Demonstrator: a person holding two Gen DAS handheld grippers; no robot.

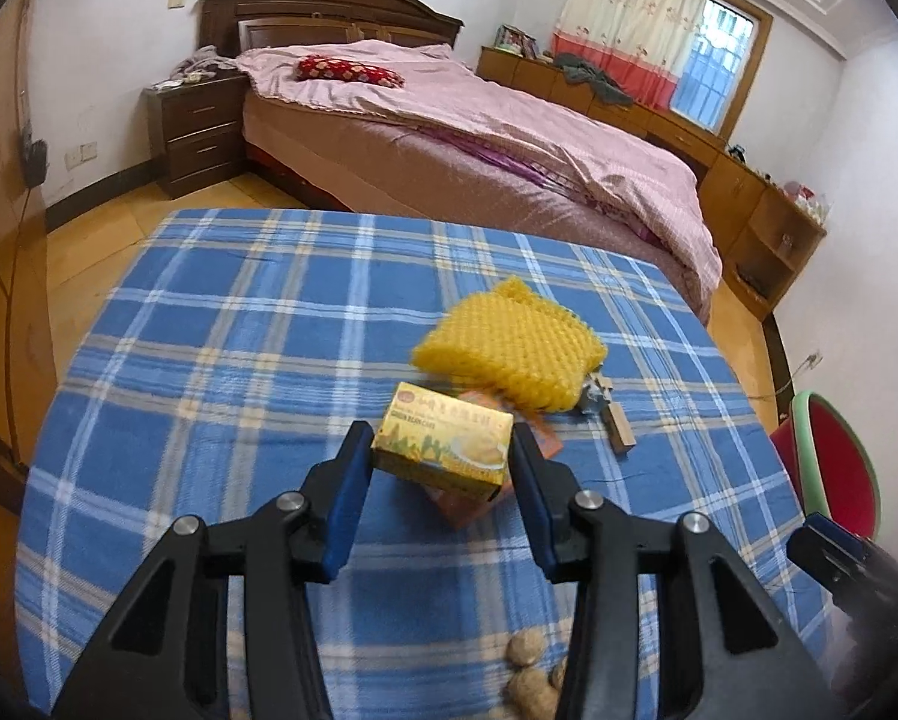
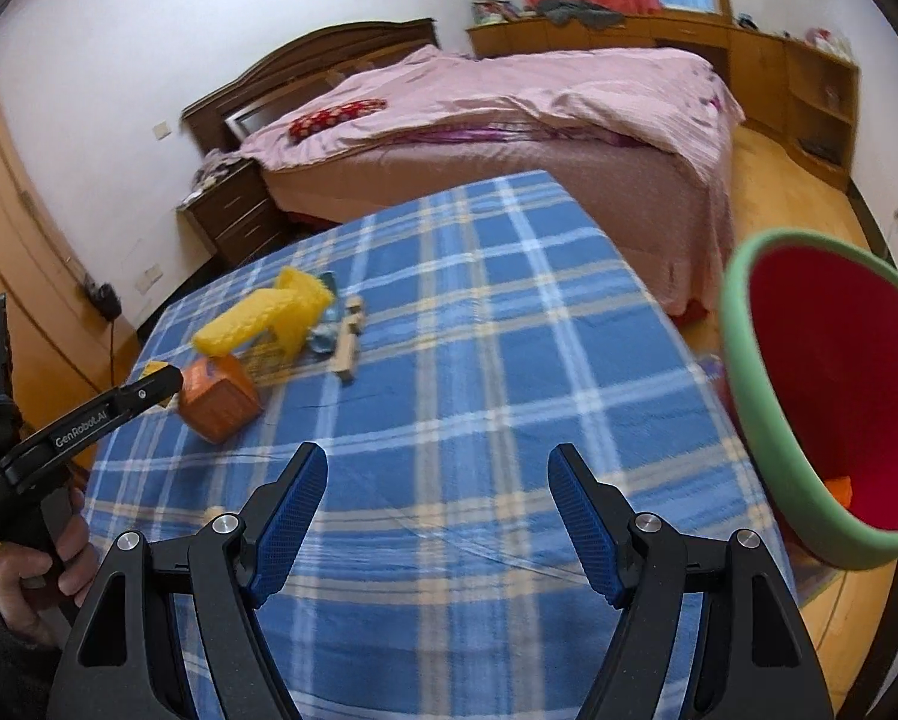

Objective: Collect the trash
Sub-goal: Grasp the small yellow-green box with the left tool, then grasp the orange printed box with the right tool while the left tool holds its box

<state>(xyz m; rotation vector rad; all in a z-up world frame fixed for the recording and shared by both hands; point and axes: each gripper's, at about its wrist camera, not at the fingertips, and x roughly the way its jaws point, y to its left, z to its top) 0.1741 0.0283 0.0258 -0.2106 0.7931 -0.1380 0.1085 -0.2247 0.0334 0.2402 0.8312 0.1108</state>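
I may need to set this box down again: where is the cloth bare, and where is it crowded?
Bare: the whole stretch of checked cloth between the clutter and the red bin, under the open right hand-held gripper; also the far end toward the bed. Crowded: around the yellow foam netting, the orange box and the wooden block.

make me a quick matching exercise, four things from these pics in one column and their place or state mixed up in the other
Things:
1. yellow box
2. yellow foam net
3. red bin
4. right gripper

Places or states:
A. beside the table, off its right edge
B. open, nothing between its fingers
C. between the fingers of the left gripper
D. lying on the plaid cloth behind the boxes

Pairs: 1-C, 2-D, 3-A, 4-B
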